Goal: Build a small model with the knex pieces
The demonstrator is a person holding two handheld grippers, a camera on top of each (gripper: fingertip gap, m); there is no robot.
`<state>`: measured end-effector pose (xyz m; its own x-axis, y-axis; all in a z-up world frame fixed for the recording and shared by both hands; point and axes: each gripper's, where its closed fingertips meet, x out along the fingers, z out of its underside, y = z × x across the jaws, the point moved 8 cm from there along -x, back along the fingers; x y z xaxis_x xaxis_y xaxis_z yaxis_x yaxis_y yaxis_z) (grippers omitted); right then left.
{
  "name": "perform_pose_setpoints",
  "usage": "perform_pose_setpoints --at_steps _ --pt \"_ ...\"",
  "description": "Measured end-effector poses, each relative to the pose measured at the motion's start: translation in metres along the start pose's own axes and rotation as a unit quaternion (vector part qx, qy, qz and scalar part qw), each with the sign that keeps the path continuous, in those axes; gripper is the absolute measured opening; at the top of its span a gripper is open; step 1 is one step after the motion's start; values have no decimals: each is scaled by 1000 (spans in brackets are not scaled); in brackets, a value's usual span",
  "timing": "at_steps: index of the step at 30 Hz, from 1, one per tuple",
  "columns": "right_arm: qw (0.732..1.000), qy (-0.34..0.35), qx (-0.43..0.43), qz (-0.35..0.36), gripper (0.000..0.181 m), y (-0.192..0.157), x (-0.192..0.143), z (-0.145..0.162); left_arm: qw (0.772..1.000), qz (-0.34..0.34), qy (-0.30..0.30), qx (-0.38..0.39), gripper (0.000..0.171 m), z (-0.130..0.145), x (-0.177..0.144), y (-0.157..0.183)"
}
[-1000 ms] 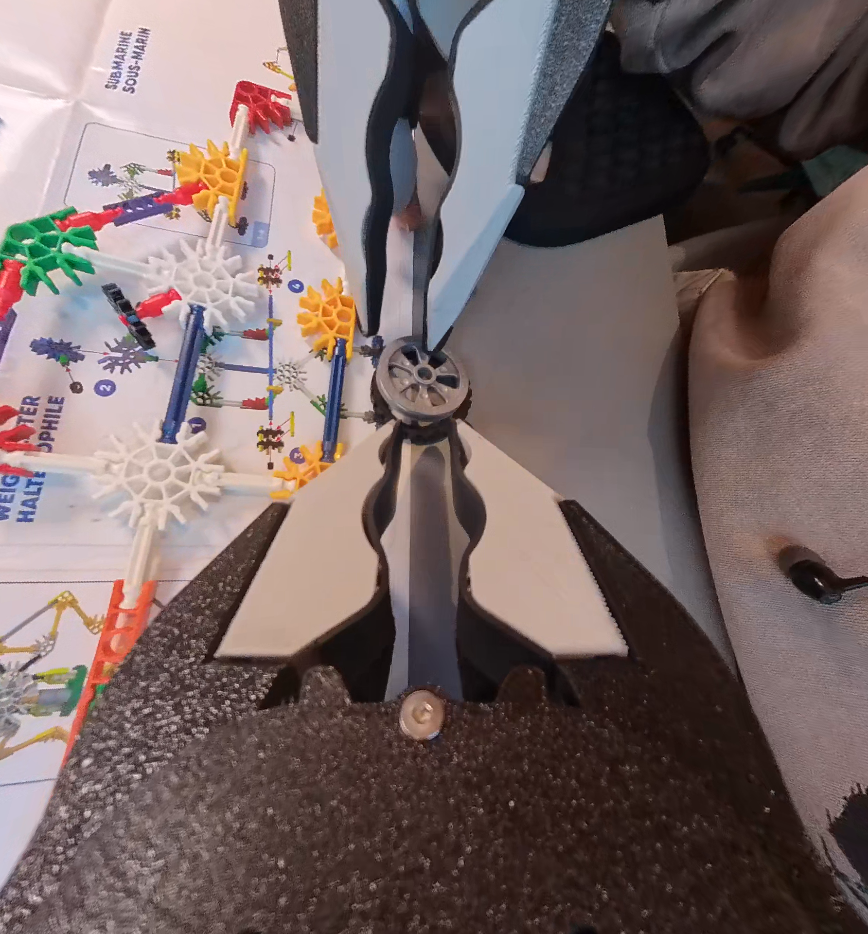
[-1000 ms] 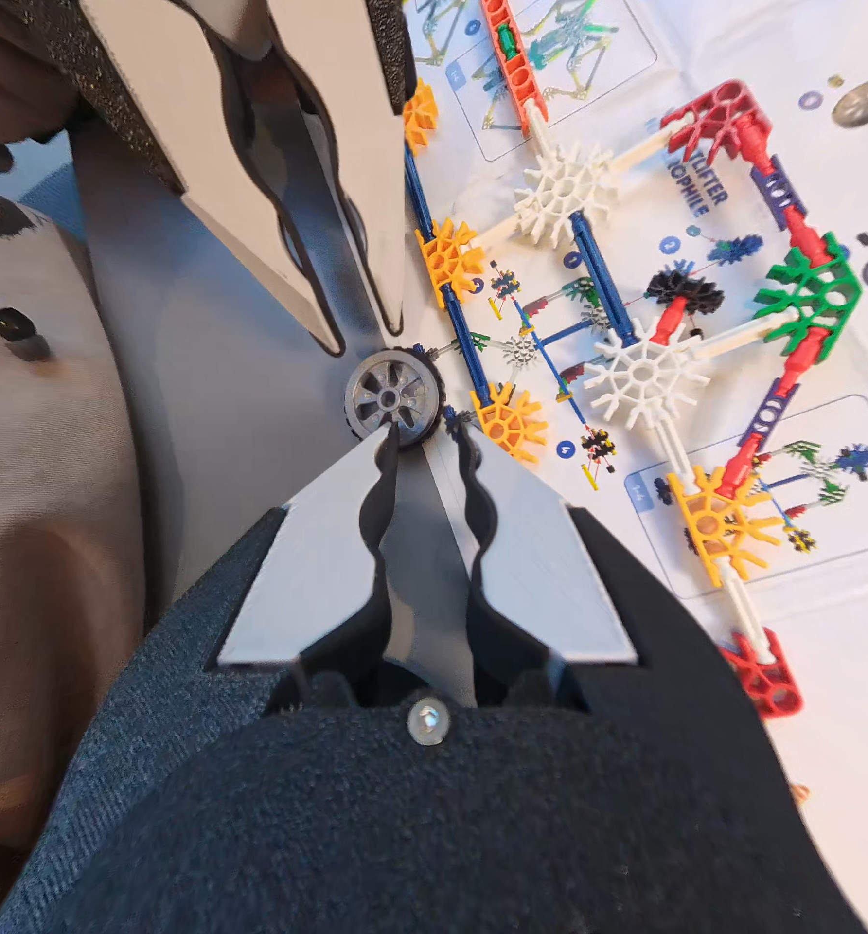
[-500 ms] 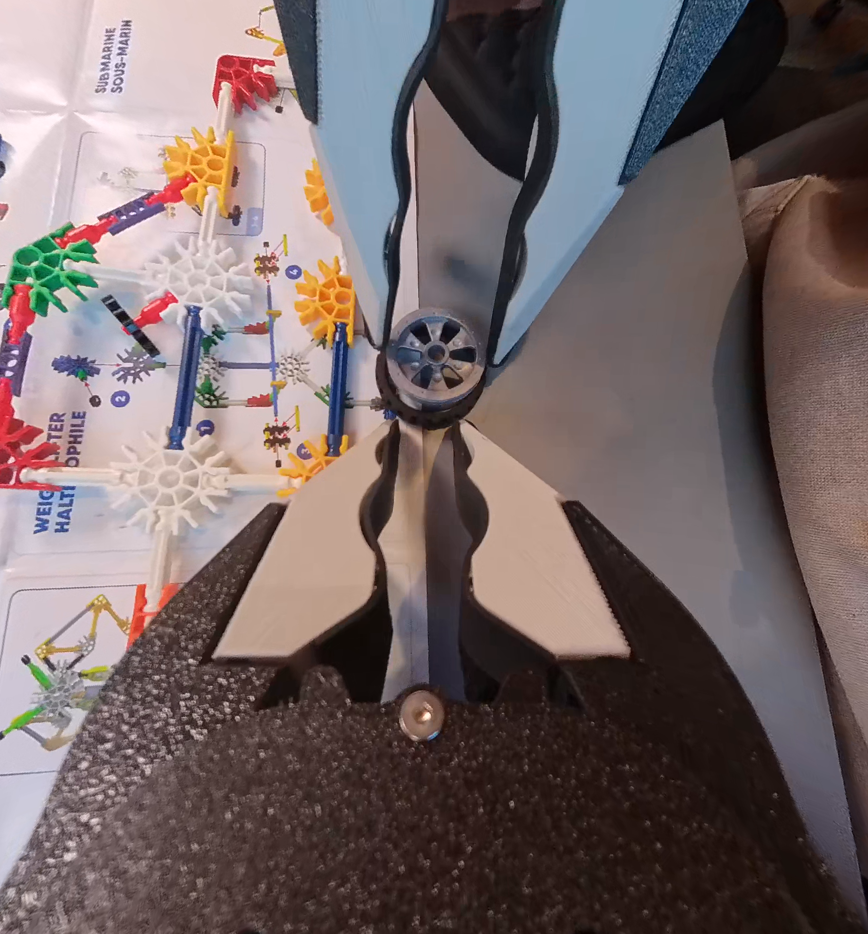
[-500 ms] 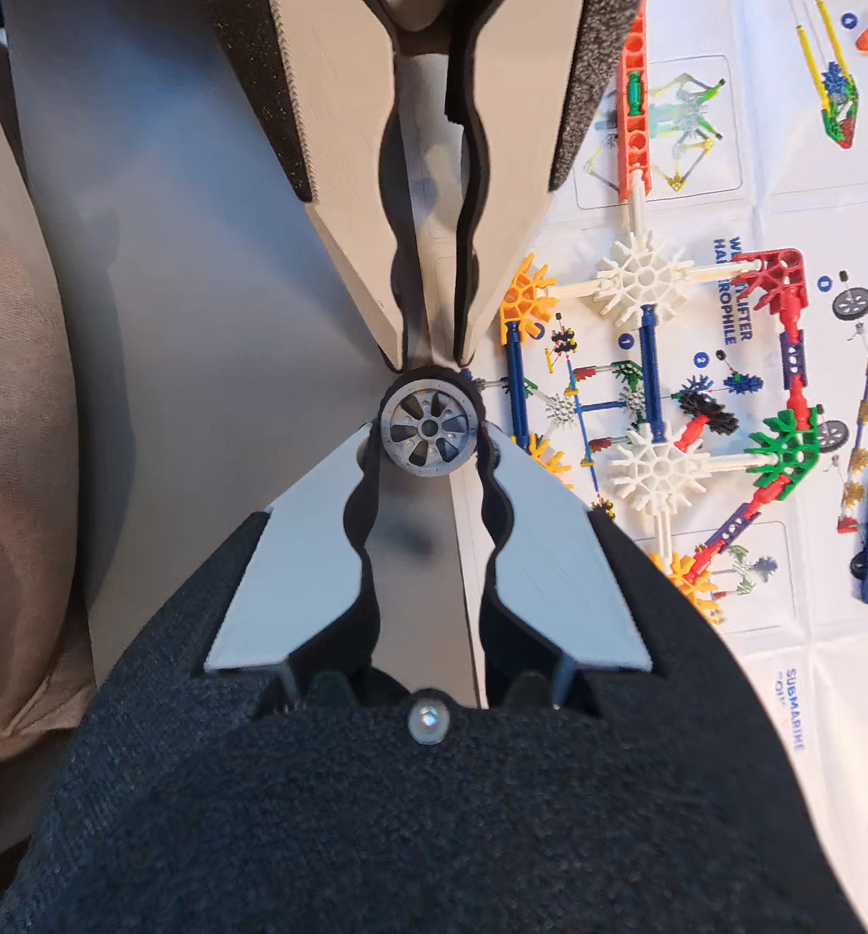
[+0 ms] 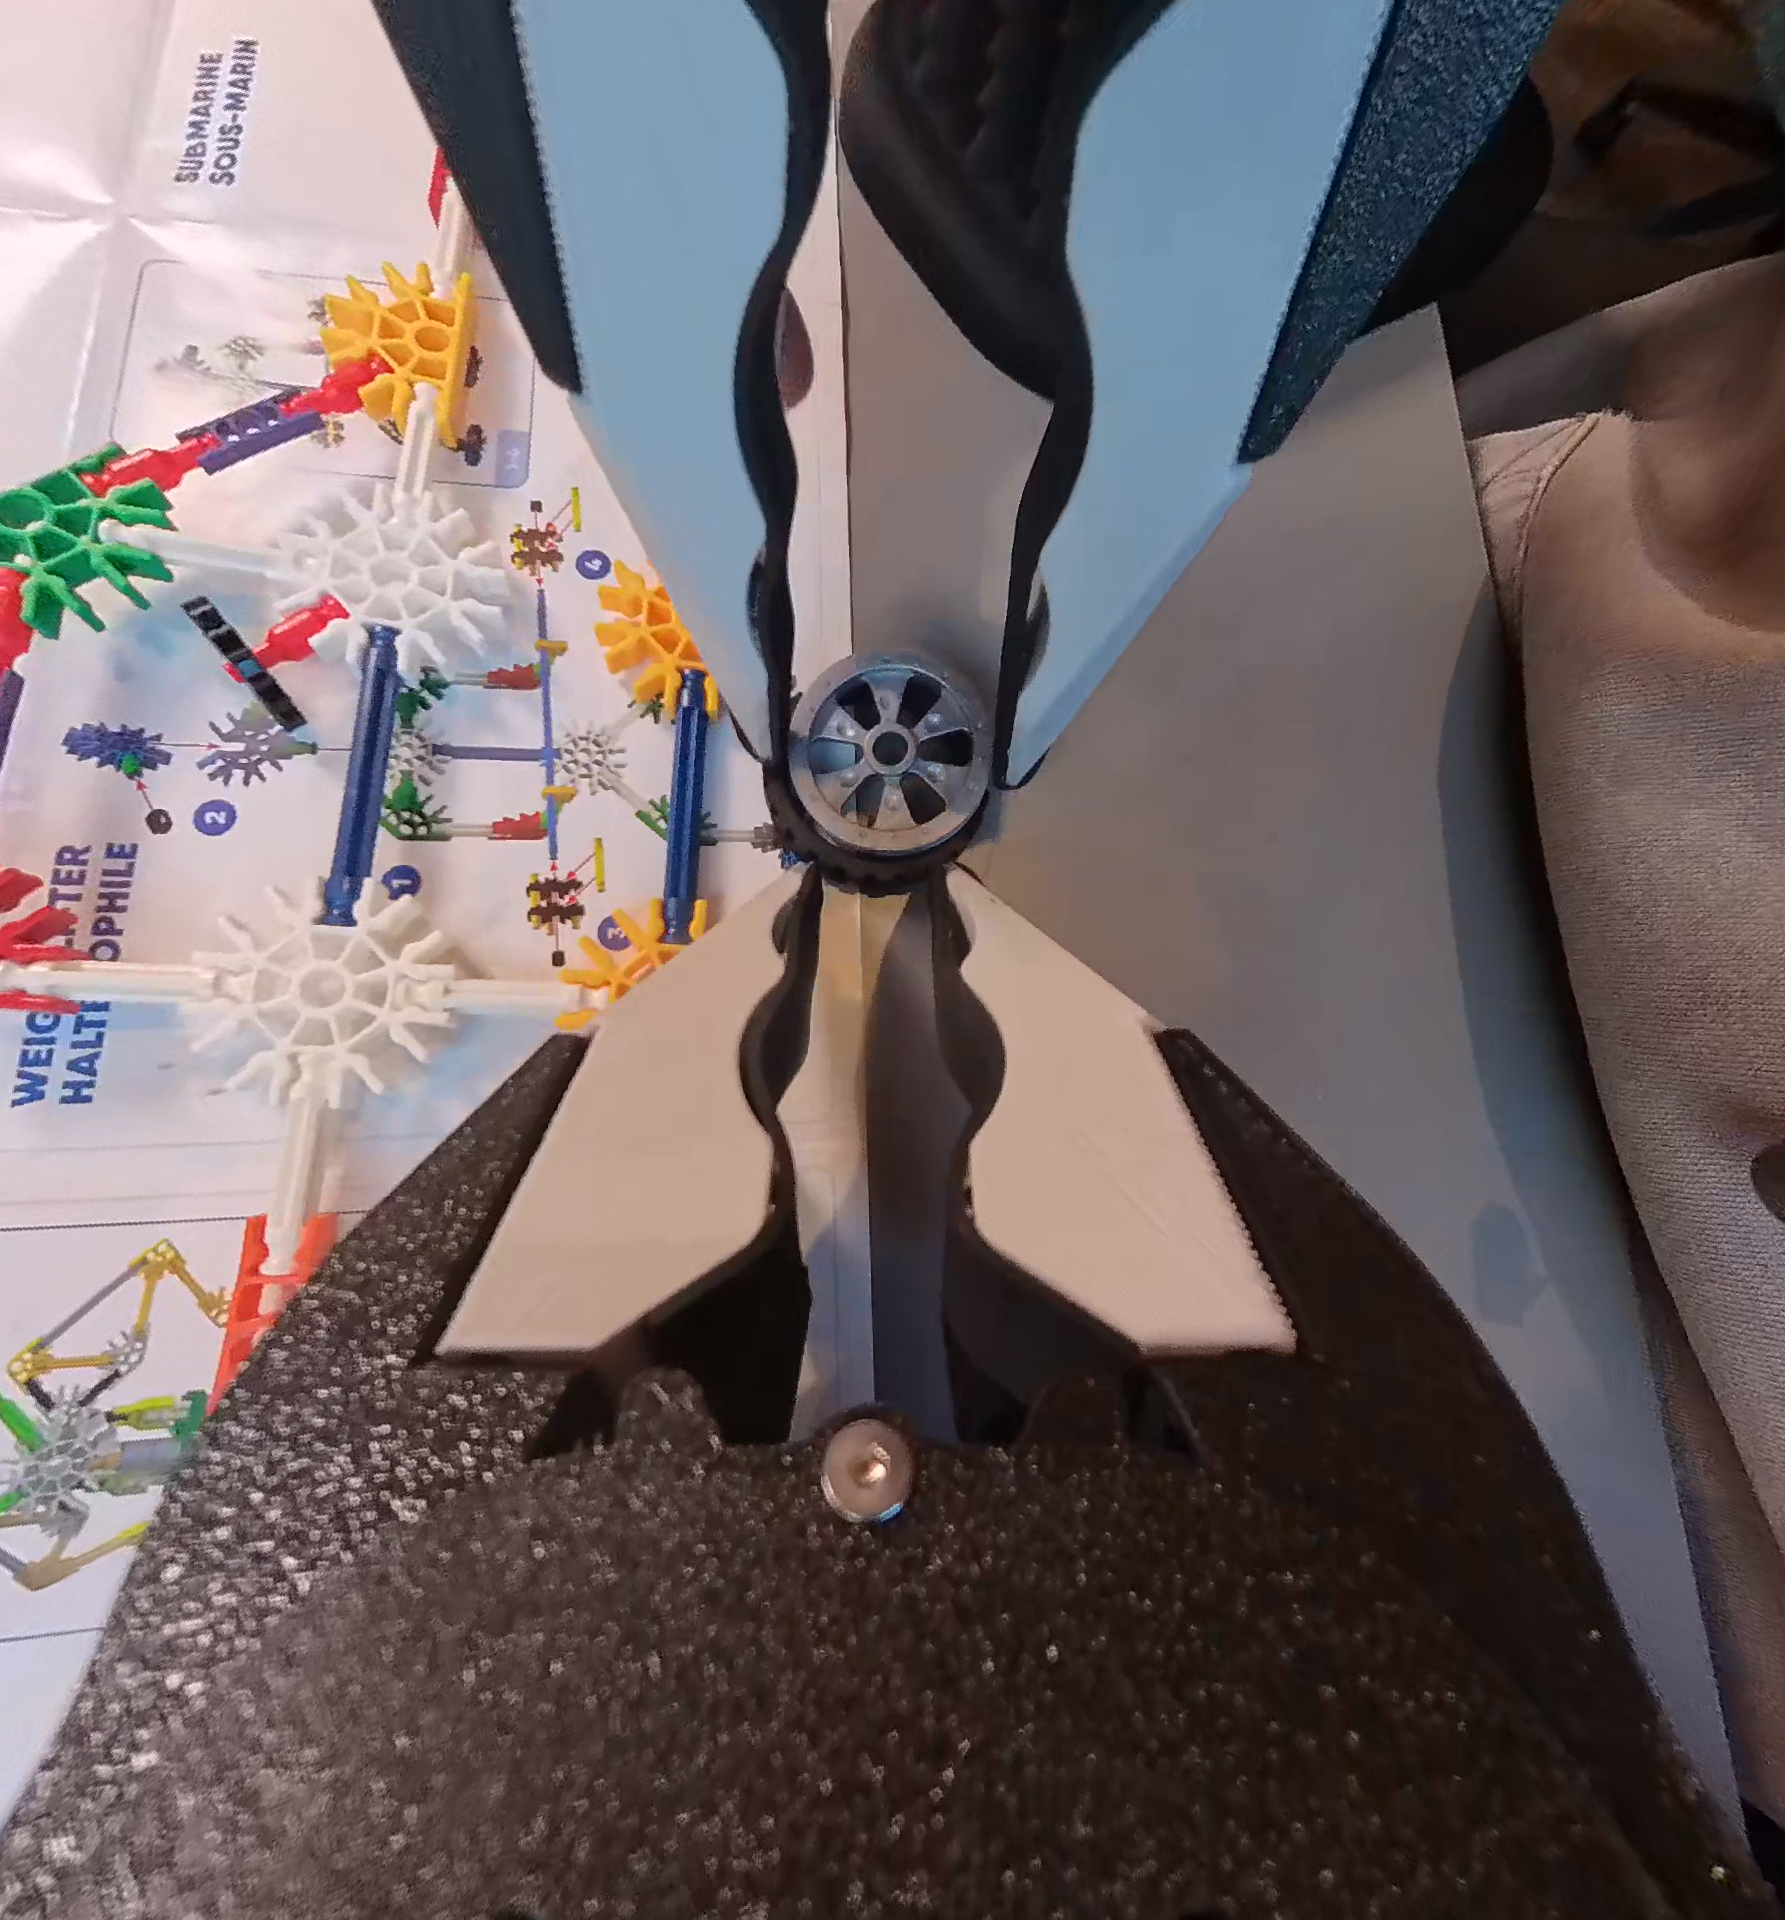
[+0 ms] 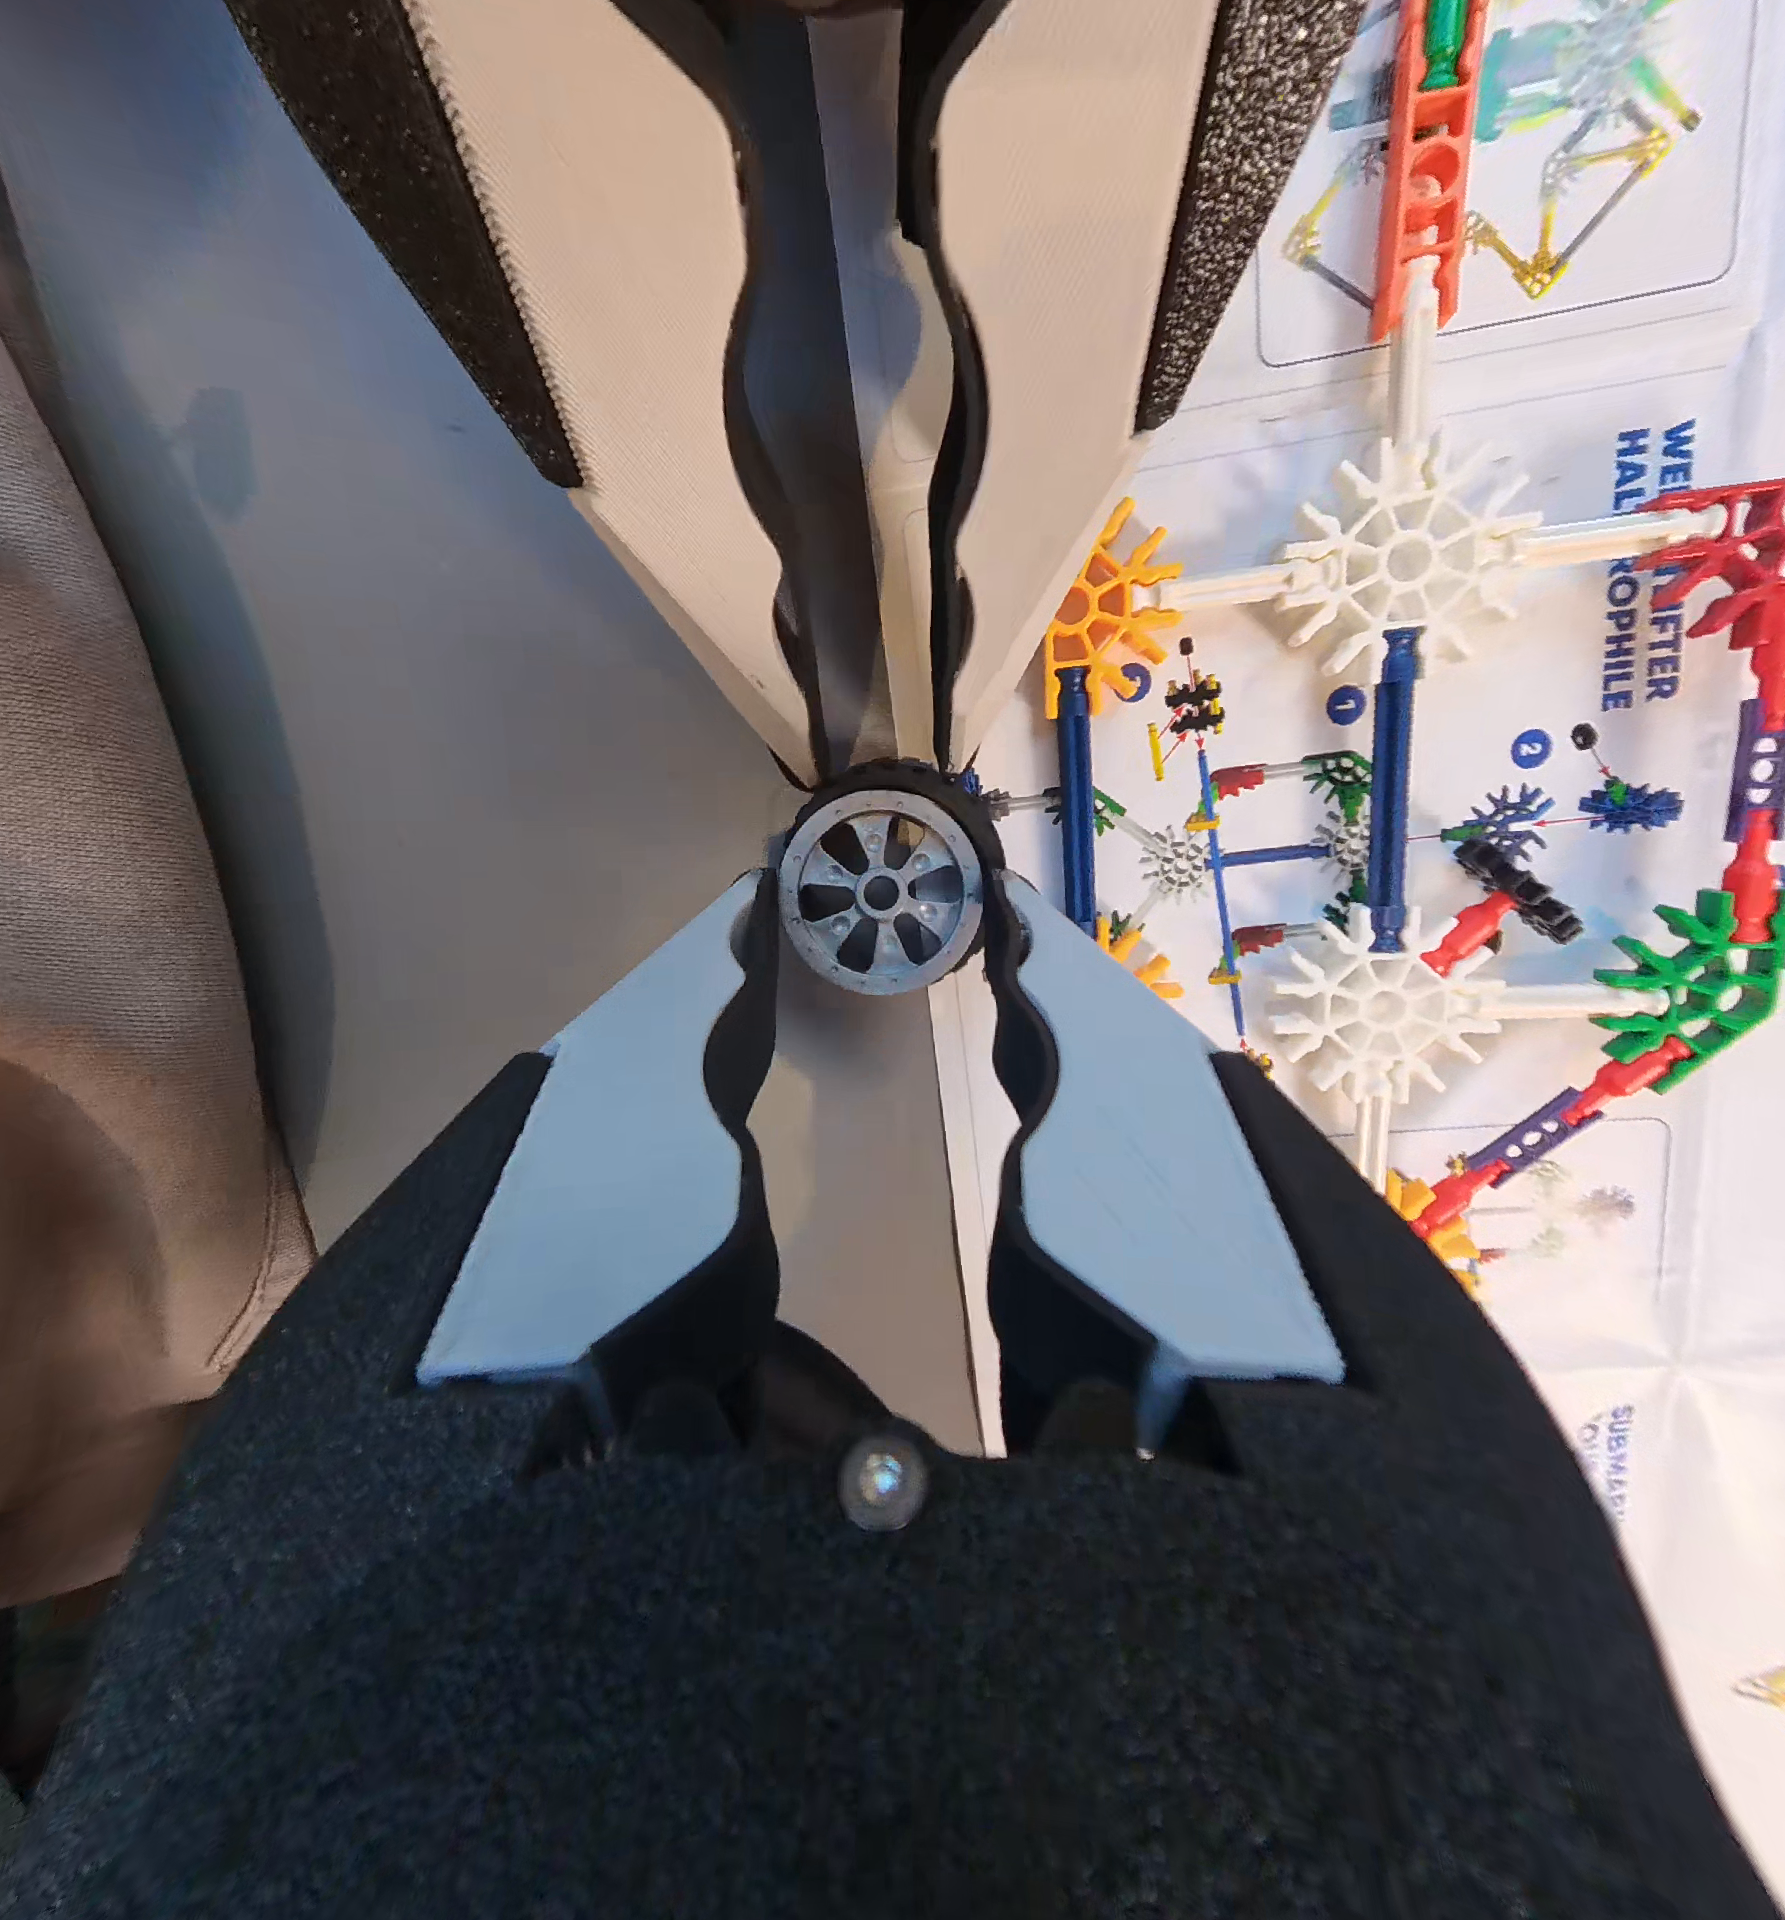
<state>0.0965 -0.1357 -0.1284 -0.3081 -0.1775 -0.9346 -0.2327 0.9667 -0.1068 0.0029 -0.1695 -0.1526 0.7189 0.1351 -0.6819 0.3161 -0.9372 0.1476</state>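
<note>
Both grippers meet at one small toy wheel with a grey spoked plastic hub and black rubber tyre [image 5: 886, 767]. The right gripper [image 6: 880, 902], its fingers spread to the wheel's width, pinches the tyre at its 3 and 9 o'clock sides. The left gripper [image 5: 883, 902] has its fingers nearly pressed together, tips touching the tyre's edge at 6 o'clock; whether they nip anything there I cannot tell.

The wheel looks light and stiff, its tyre slightly soft and grippy; the tread is likely the surest hold.

Left of it lies a colourful rod-and-connector toy frame [image 5: 348, 769] on a white printed instruction sheet [image 5: 140, 1143], over a grey tabletop [image 5: 1283, 935]. The right wrist view alone shows a thin rod at the wheel's 2 o'clock [image 6: 1018, 802]; the left shows beige fabric [image 5: 1677, 831] at 3 o'clock.
</note>
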Motion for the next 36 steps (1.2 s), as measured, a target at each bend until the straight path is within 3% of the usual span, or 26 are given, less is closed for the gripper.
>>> perform_pose_setpoints --at_steps 10,14,16,21,27,33,36 --pt "991 80 -86 60 43 -15 -10 4 1000 2 0 -1 19 0 0 0" --pt "987 67 -131 60 39 -24 -3 5 1000 3 1 -3 18 0 0 -1" --pt "988 36 -135 65 40 -21 5 8 1000 3 2 -3 18 0 0 -1" --pt "992 43 -112 48 27 -13 5 4 1000 9 5 -8 20 1 -1 -1" --pt "990 51 -119 58 34 -17 8 5 998 41 24 -40 25 -1 -3 -2" --pt "989 97 -89 63 35 -18 9 11 991 42 50 -113 24 -5 -1 -8" --pt "987 124 -75 71 37 -20 10 14 995 7 32 -98 22 -5 2 -6"
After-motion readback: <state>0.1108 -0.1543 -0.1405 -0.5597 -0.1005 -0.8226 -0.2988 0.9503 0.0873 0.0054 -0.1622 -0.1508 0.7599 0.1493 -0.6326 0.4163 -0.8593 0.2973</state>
